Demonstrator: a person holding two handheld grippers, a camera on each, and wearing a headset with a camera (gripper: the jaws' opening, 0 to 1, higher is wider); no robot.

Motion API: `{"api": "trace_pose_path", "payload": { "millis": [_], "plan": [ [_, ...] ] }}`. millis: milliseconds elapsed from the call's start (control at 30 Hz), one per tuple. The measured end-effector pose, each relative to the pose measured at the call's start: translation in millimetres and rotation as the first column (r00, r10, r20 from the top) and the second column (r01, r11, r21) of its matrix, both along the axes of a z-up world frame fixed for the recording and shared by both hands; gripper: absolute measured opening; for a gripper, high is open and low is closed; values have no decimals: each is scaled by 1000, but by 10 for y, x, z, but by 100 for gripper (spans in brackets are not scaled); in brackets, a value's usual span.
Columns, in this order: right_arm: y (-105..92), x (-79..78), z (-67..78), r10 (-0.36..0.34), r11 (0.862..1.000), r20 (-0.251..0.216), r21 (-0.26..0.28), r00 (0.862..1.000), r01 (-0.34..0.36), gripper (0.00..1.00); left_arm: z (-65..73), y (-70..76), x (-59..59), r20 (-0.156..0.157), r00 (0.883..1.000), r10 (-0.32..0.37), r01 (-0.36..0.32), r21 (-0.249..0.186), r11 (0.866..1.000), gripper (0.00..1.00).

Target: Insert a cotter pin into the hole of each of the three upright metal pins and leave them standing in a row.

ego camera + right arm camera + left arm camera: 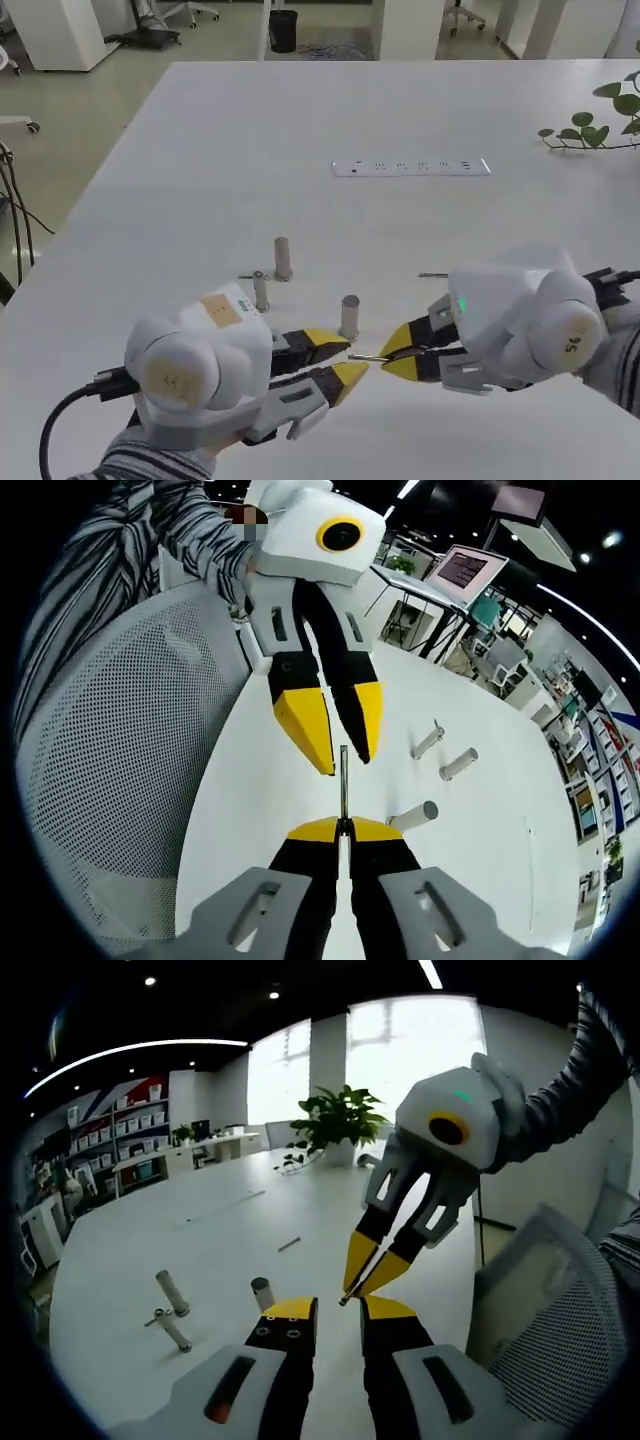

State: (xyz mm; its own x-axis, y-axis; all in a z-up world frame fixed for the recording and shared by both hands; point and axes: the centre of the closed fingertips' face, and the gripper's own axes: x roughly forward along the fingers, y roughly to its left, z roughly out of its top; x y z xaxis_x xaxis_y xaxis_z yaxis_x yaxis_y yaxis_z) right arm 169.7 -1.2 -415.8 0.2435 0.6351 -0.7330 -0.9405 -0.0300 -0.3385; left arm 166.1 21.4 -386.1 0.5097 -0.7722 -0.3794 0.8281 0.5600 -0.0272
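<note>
Yellow-tipped and parted, the jaws of the left gripper (357, 356) are held low over the near part of the white table (200, 150), set either side of the free end of a thin cotter pin (342, 780). Contact there cannot be told. The pin's other end is clamped in the closed jaws of the right gripper (386, 358). Its long axis is laid level, left to right, pointing from the right gripper toward the left one. Just beyond it the nearest metal pin (349, 317) is seen upright, dull grey, its hole too small to be made out. The right gripper is judged the better placed for feeding. Farther left, a second metal pin (261, 291) is already crossed by a seated cotter pin (247, 276), with a third metal pin (282, 258) behind. A spare cotter pin (432, 274) lies flat at right.
</note>
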Motion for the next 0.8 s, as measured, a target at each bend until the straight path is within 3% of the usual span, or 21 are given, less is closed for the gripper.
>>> {"api": "trace_pose_path", "payload": {
  "millis": [100, 200, 233, 300, 700, 800],
  "plan": [
    [-71, 109, -17, -43, 999, 27, -20, 999, 44, 0, -8, 32, 88, 22, 998, 53, -53, -2, 999, 18],
    [-144, 217, -62, -82, 996, 40, -39, 996, 84, 0, 38, 63, 210, 109, 987, 114, -112, -23, 993, 22],
    [-159, 241, -76, -89, 995, 38, -40, 995, 91, 0, 5, 60, 207, 97, 989, 114, -113, -17, 993, 24],
    [-200, 299, -109, -105, 993, 43, -50, 994, 107, 0, -54, 92, 262, 102, 985, 142, -143, 3, 990, 27],
    [-326, 639, -295, -185, 977, 35, -102, 982, 188, 0, -349, 143, 552, 95, 966, 241, -248, 71, 966, 29],
    [-330, 722, -330, -194, 974, 32, -112, 980, 197, 0, -457, 137, 615, 72, 966, 248, -254, 97, 962, 26]
  ]
}}
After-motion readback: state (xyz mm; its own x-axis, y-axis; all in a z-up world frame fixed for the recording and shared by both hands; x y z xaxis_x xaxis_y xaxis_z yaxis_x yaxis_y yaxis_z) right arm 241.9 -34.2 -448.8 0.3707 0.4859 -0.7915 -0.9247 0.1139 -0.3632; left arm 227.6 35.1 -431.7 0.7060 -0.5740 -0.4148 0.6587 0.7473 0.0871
